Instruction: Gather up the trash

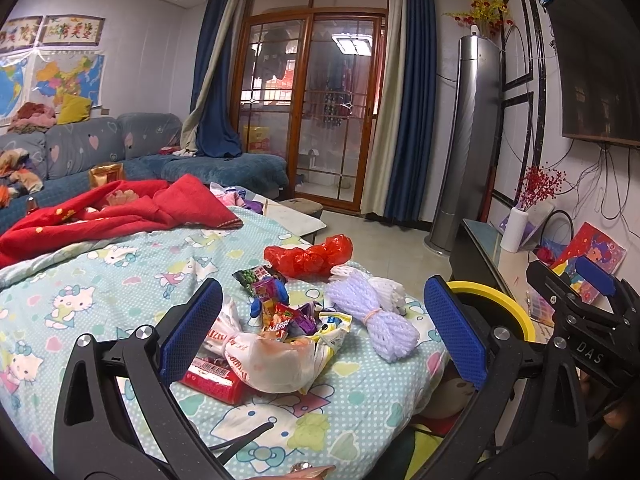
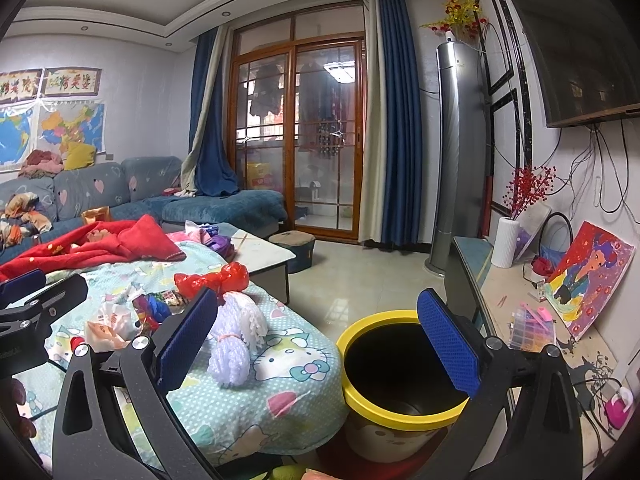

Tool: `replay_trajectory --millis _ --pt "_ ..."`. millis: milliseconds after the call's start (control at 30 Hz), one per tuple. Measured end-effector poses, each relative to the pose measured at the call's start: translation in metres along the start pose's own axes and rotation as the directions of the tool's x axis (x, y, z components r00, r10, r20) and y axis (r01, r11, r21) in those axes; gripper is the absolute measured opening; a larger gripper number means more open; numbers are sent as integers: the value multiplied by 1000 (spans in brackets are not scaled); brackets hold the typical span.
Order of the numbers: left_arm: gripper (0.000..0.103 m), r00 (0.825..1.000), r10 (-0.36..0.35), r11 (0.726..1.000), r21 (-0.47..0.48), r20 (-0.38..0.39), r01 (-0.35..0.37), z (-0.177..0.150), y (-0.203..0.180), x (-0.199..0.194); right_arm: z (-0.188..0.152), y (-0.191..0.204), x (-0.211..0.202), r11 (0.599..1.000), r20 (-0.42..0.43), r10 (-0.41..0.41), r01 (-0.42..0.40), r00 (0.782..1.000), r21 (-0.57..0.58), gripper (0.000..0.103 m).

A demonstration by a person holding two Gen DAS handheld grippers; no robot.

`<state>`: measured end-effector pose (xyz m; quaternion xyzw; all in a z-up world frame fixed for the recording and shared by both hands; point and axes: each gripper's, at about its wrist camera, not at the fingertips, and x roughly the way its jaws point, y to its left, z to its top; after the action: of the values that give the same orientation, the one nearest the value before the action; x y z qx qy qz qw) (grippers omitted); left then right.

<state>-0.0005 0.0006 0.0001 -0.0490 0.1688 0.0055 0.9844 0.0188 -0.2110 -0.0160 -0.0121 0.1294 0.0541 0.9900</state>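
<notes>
Both wrist views look low across the bed [image 1: 100,280] toward the glass door [image 1: 312,112]; both share the yellow-rimmed bin [image 2: 396,364], nearer in the right view.

Blue curtains [image 2: 396,120] frame a wooden glass door [image 2: 298,136]; a blue sofa [image 2: 96,192] (strewn with clothes) lines the map-hung wall [image 2: 136,92], pale tiled floor [image 2: 360,280].

The left gripper [image 1: 324,332] hangs level with its blue-padded fingers [image 1: 192,328] spread wide apart, nothing between them. The right gripper [image 2: 316,344] is likewise held level, jaws parted wide and empty. In the left wrist view the right gripper sits just to the right, slightly ahead; fingertips of a hand [image 2: 18,404] show at the right view's left edge
</notes>
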Motion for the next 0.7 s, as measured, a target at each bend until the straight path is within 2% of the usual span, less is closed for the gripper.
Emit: replay_trajectory --millis 33,233,400,567,700 --pt "93 1000 0 1000 -1 -2 0 7 -3 1 0 0 0 1000 -2 3 -3 1000 -1 97" --pt "93 999 1 1000 -23 -38 -2 5 7 4 -2 2 5 999 -29 44 -44 999 -8 97" --pt "93 996 47 996 -69 -69 -52 -2 29 7 -3 13 13 992 -66 118 -120 991 -34 97" --pt "93 988 121 987 -90 -98 -129 -2 52 7 -6 30 23 975 -115 207 -215 971 -61 97" --pt "93 981 146 981 -109 -124 -159 -3 69 9 -11 45 39 960 -169 251 -268 953 -82 97"
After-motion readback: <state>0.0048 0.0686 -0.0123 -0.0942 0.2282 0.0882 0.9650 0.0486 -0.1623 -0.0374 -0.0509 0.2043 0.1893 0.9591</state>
